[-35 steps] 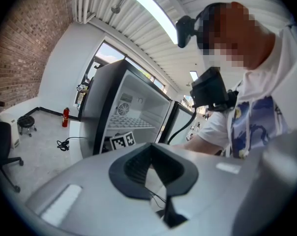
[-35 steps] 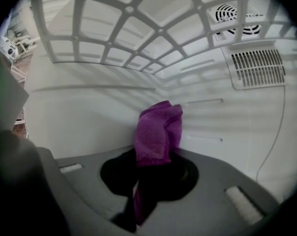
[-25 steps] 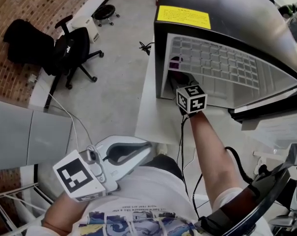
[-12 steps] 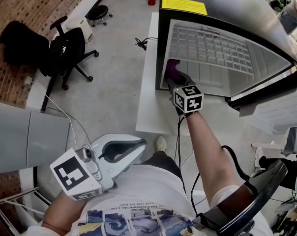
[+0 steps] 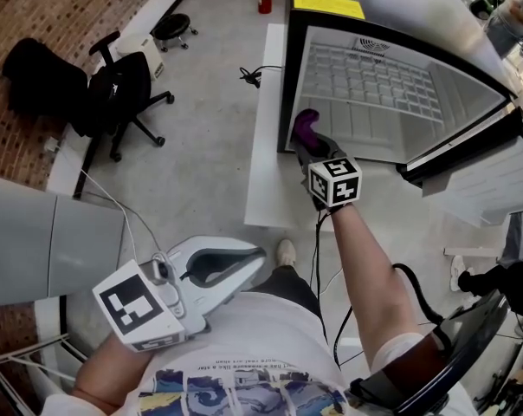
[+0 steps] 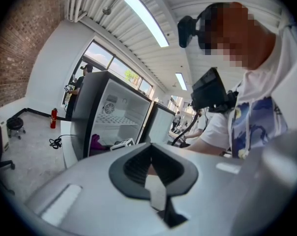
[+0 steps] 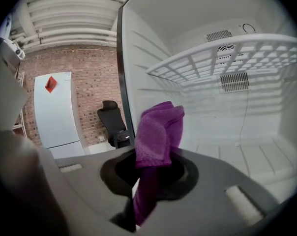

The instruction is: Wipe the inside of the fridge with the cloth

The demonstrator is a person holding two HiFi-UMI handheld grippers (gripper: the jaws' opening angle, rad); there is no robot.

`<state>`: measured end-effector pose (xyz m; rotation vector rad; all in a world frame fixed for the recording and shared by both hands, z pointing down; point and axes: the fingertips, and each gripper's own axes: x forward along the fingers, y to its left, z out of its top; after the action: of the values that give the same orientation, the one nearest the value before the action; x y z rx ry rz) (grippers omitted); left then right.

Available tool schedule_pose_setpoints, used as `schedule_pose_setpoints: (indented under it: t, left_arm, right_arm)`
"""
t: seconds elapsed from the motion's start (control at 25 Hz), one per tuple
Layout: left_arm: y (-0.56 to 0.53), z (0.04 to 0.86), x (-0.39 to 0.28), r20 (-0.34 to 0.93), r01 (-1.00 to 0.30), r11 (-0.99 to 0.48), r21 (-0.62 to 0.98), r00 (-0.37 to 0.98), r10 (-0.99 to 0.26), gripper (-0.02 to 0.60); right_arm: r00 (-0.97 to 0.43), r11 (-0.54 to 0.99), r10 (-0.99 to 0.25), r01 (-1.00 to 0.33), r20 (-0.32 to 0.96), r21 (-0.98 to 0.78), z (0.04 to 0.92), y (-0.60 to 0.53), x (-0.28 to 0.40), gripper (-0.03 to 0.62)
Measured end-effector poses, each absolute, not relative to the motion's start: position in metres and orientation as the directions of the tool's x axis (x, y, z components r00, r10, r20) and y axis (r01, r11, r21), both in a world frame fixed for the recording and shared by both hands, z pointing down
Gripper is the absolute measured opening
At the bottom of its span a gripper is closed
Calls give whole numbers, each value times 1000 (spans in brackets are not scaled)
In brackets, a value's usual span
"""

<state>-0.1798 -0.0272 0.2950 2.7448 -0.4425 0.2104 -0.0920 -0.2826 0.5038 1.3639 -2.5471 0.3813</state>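
As the right gripper (image 7: 147,181) pinches cloth (image 7: 158,132), the fridge (image 7: 151,58) holds a shelf (image 7: 227,63).

Left gripper (image 5: 248,271) pale grey; right gripper (image 5: 312,146) trailing black cable (image 5: 318,258); black-white marker cubes (image 5: 334,181); white T-shirt (image 5: 244,345), blue print.

The right arm (image 5: 371,271) reaches straight forward, right gripper (image 5: 313,148) clamped on the purple cloth (image 5: 304,126). The left gripper (image 5: 255,263) sits low by the torso (image 5: 270,354), fingers (image 6: 79,181) together, empty.
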Motion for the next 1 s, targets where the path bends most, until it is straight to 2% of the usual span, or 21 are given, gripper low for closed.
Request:
schedule_pose_setpoints:
  t: [0.28,0.44,0.68,1.0]
  left_arm:
    - [-11,296,-175,194,-303,-892,336,949,-249,8]
    - [-6,299,-167,187,-277,-902,330,956,-225,8]
    - [-9,296,-137,168,-226,-916,332,970,-178,8]
    - [-38,292,-101,155,-221,-923,314,971,-180,8]
  right_arm:
    - [-565,546,-762,-823,317,-154,506,-251,-91,52]
    - [-529,500,-791,-848,307,-175,504,-239,-66,52]
    - [-398,374,-865,-917,305,-137,490,-245,14,52]
    - [-142,144,-947,-989,287,-13,465,-291,126,52]
